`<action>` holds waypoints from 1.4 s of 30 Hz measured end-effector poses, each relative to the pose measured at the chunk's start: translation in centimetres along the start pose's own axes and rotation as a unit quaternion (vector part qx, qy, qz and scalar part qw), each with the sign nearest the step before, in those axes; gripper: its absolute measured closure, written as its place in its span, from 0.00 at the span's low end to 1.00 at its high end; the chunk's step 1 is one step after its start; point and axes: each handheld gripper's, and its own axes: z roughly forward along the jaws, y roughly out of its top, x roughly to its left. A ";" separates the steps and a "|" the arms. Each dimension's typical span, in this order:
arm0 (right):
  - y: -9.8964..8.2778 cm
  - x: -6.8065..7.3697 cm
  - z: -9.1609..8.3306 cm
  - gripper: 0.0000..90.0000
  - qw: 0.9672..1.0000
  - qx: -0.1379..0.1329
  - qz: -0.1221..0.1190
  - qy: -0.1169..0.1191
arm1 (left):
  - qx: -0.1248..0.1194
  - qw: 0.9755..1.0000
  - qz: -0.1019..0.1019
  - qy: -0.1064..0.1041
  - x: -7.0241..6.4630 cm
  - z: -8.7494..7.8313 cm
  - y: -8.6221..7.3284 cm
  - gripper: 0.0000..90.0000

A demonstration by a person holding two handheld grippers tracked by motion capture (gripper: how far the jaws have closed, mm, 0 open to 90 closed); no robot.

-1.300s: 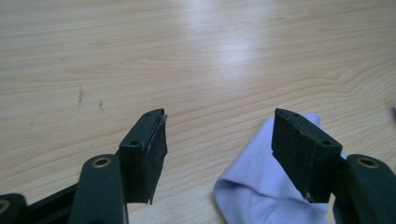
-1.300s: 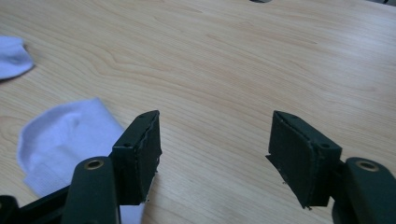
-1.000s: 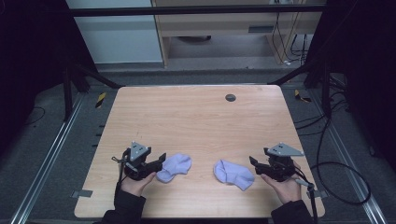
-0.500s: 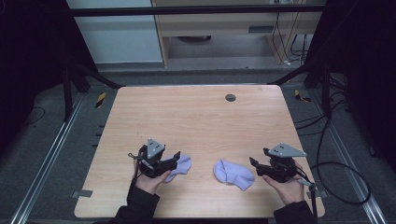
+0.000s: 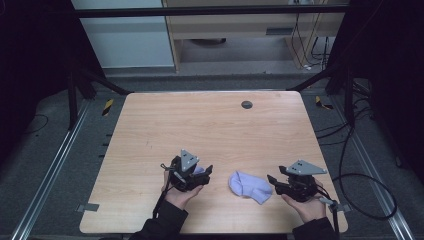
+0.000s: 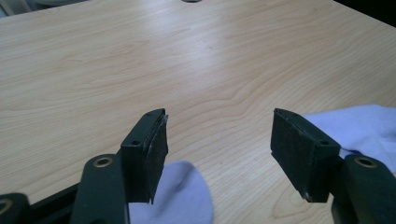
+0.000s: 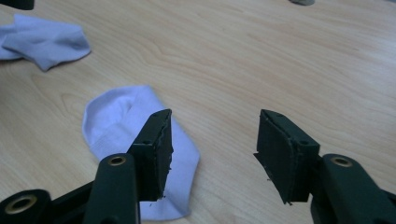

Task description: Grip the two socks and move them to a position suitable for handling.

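Since the earlier frame our left gripper (image 5: 206, 172) has slid its sock (image 6: 177, 191) toward the second sock (image 5: 250, 185), jaws apart, while our right gripper (image 5: 272, 180), jaws just narrowing but gripping nothing, must next close on the second sock's edge.

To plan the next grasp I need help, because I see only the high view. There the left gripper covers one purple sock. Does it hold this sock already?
Observer: No. In the left gripper view the left gripper stands open, with bare table between its jaws. The covered sock lies low beside one jaw, not clamped.
Operator: And the right gripper, does it hold the other sock?
Observer: No. In the right gripper view the right gripper has just been closing its jaws but is open. The other sock lies mostly under one jaw, and no pad presses on it.
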 end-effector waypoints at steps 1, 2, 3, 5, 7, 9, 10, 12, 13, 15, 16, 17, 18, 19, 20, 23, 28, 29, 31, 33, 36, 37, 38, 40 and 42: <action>-0.1 0.1 0.1 0.52 1.000 0.004 0.000 0.003 | 0.003 1.000 0.006 -0.003 -0.6 0.4 0.0 0.40; -0.2 0.2 0.1 0.52 1.000 0.006 -0.002 0.005 | 0.004 1.000 0.008 -0.004 -0.9 0.5 0.0 0.41; -0.3 0.3 0.2 0.53 1.000 0.008 -0.003 0.008 | 0.007 1.000 0.010 -0.005 -1.1 0.7 -0.1 0.41; -0.5 0.4 0.2 0.54 1.000 0.011 -0.006 0.012 | 0.008 1.000 0.012 -0.006 -1.4 0.9 -0.1 0.41; -0.6 0.6 0.2 0.54 1.000 0.014 -0.005 0.014 | 0.013 1.000 0.016 -0.011 -1.9 1.2 -0.2 0.41; -0.8 0.8 0.5 0.56 1.000 0.016 -0.009 0.019 | 0.021 0.999 0.020 -0.012 -2.4 1.7 -0.3 0.42; -0.9 0.8 0.6 0.56 1.000 0.019 -0.010 0.021 | 0.022 0.999 0.019 -0.014 -2.6 1.9 -0.4 0.42; -1.2 0.9 0.7 0.57 0.999 0.024 -0.011 0.026 | 0.026 0.999 0.021 -0.015 -2.9 2.1 -0.5 0.42; -1.3 1.0 0.8 0.57 0.999 0.026 -0.010 0.029 | 0.028 0.999 0.022 -0.015 -3.1 2.2 -0.5 0.43; -1.5 1.2 0.9 0.58 0.999 0.029 -0.017 0.034 | 0.030 0.999 0.025 -0.015 -3.3 2.4 -0.6 0.44; -1.6 1.3 0.9 0.58 0.999 0.031 -0.016 0.036 | 0.032 0.999 0.026 -0.015 -3.5 2.5 -0.6 0.44; -1.6 1.3 0.9 0.58 0.999 0.031 -0.016 0.036 | 0.032 0.999 0.026 -0.015 -3.5 2.5 -0.6 0.44; -1.9 1.6 1.0 0.59 0.998 0.034 -0.018 0.041 | 0.034 0.999 0.029 -0.017 -3.8 2.6 -0.7 0.45; -1.9 1.7 1.0 0.60 0.998 0.035 -0.019 0.043 | 0.035 0.999 0.030 -0.018 -3.9 2.7 -0.7 0.45; -2.1 1.8 1.1 0.60 0.998 0.035 -0.022 0.046 | 0.037 0.999 0.032 -0.018 -4.0 2.7 -0.8 0.45; -2.5 2.3 1.1 0.62 0.997 0.042 -0.024 0.056 | 0.040 0.998 0.035 -0.023 -4.5 3.1 -0.9 0.46; -2.9 2.8 1.3 0.65 0.996 0.051 -0.030 0.068 | 0.052 0.997 0.044 -0.026 -5.4 3.7 -1.1 0.48; -3.0 2.9 1.4 0.66 0.996 0.052 -0.030 0.069 | 0.052 0.997 0.044 -0.027 -5.6 3.9 -1.1 0.49; -3.0 3.0 1.4 0.67 0.996 0.054 -0.032 0.070 | 0.055 0.997 0.047 -0.027 -5.7 4.0 -1.2 0.51; -3.1 3.1 1.6 0.69 0.995 0.058 -0.032 0.076 | 0.059 0.996 0.052 -0.029 -6.2 4.4 -1.3 0.53; -3.3 3.2 1.6 0.70 0.994 0.063 -0.032 0.081 | 0.068 0.996 0.056 -0.030 -6.7 4.8 -1.5 0.55; -3.3 3.3 1.7 0.71 0.994 0.065 -0.034 0.080 | 0.070 0.995 0.056 -0.031 -6.8 5.0 -1.5 0.55; -3.4 3.3 1.7 0.71 0.994 0.068 -0.036 0.082 | 0.072 0.995 0.057 -0.030 -6.9 5.2 -1.6 0.55; -3.5 3.4 1.8 0.72 0.993 0.072 -0.037 0.085 | 0.080 0.995 0.057 -0.028 -7.0 5.5 -1.7 0.56; -3.5 3.4 1.9 0.72 0.993 0.073 -0.039 0.086 | 0.086 0.994 0.056 -0.029 -7.1 5.7 -1.8 0.58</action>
